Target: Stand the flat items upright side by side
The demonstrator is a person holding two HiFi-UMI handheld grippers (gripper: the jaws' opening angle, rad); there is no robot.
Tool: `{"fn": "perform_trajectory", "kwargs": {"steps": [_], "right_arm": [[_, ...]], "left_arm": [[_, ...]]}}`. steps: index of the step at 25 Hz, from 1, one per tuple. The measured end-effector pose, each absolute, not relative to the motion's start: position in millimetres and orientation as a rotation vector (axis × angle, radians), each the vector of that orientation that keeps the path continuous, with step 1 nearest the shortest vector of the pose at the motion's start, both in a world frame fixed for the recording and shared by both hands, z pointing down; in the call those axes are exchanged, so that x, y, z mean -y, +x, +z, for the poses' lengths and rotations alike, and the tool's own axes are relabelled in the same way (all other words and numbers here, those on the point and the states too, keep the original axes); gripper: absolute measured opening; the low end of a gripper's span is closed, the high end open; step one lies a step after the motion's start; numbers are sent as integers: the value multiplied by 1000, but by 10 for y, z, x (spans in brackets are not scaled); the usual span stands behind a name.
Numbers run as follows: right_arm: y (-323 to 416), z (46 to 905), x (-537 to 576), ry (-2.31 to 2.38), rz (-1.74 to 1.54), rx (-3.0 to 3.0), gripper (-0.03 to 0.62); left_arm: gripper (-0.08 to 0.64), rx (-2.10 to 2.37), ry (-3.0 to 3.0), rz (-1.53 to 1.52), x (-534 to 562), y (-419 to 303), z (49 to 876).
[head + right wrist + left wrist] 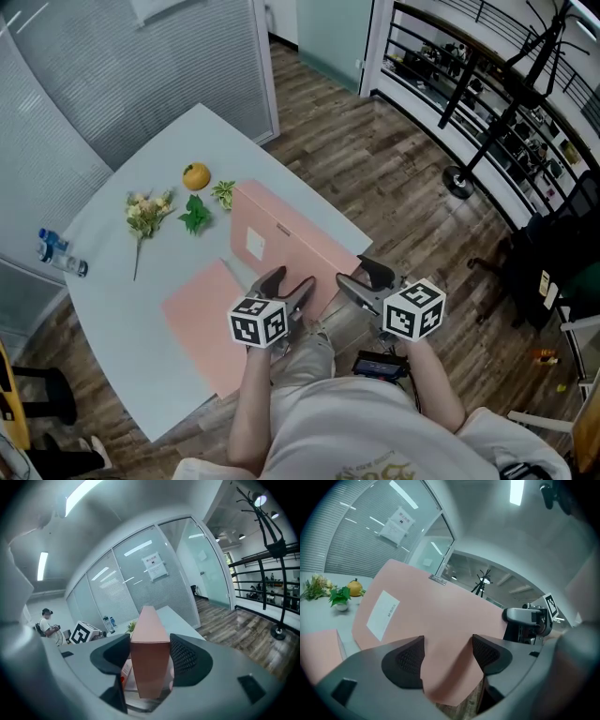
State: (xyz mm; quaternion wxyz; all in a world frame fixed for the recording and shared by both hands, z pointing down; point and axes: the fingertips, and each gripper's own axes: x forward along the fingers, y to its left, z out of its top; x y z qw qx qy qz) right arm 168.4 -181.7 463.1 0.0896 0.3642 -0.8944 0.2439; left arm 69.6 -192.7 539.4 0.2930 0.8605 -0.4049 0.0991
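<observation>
Nearest to us, our right gripper [149,654] has its pads pressed on the two broad sides of the pink box [281,234], pinching its near right end so that the box stands on one long edge. Our left gripper [448,654] sits just left of it. The box's lower corner lies between its fingers [408,660] and both pads appear to bear on it; we judge this a steadying hold so the tall face does not tip over. The box runs away from us across the near right part of the table [112,281], with its white label [255,244] on the left face.

Just left of the upright box lies a second pink box [202,314], flat on the table and not yet stood up. We reckon it belongs beside the first.

The table is pale and smooth. At its far side lie a small potted plant [195,216], an orange [196,175] and a bunch of flowers [145,214], and a bottle [61,255] lies at the far left edge. Beyond are a glass wall with blinds [141,75], a wood floor [375,169] and a black railing [487,84] at far right.
</observation>
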Motion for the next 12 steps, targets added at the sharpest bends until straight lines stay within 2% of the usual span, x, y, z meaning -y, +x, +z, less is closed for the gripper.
{"fn": "perform_trajectory", "kwargs": {"steps": [12], "right_arm": [[1462, 4461, 1657, 1038, 459, 2605, 279]], "left_arm": [[313, 1076, 2263, 182, 1886, 643, 5437]]}}
